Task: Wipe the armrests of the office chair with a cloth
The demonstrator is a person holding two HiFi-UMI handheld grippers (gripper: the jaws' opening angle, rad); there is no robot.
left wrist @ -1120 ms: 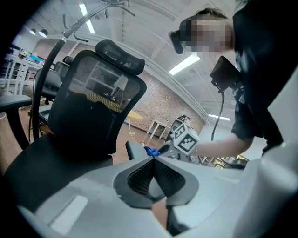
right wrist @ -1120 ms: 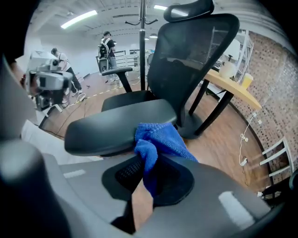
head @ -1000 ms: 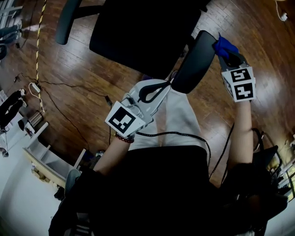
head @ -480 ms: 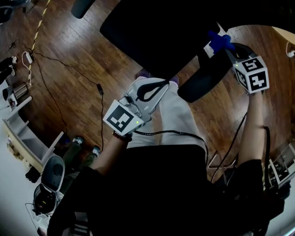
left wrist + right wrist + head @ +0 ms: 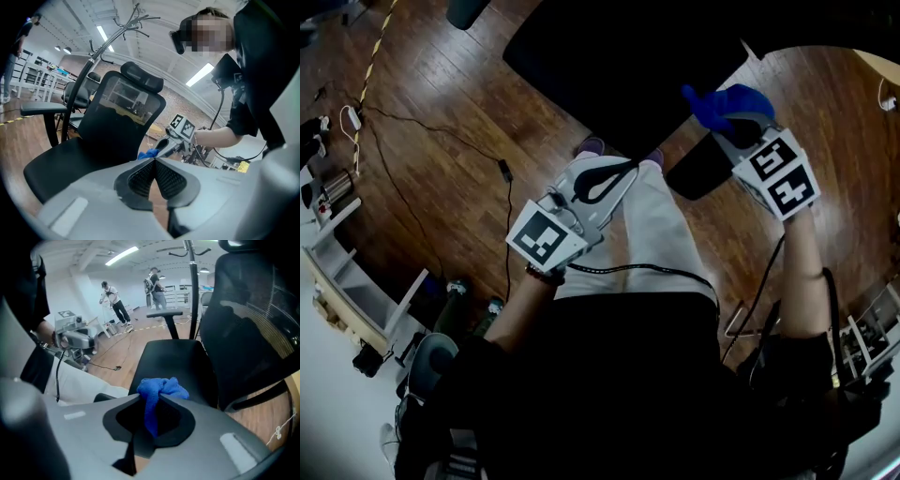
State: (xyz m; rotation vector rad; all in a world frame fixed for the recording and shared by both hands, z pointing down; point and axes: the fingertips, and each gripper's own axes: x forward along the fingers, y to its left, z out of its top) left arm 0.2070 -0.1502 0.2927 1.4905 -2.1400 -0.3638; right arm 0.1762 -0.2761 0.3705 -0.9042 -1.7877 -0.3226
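One fold only of blue cloth (image 5: 724, 100) pinched in right tool (image 5: 728, 127), bunched over near armrest (image 5: 697, 174) of office chair (image 5: 609, 66); left tool (image 5: 630, 170) clamped on nothing (idle above lap). Could tug free under hard rubbing, or skid off armrest edge

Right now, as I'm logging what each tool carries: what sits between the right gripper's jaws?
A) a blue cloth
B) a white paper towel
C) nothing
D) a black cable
A: in the right gripper view, the right gripper is shut on a bunched blue cloth, with a strip of it hanging down between the jaws.
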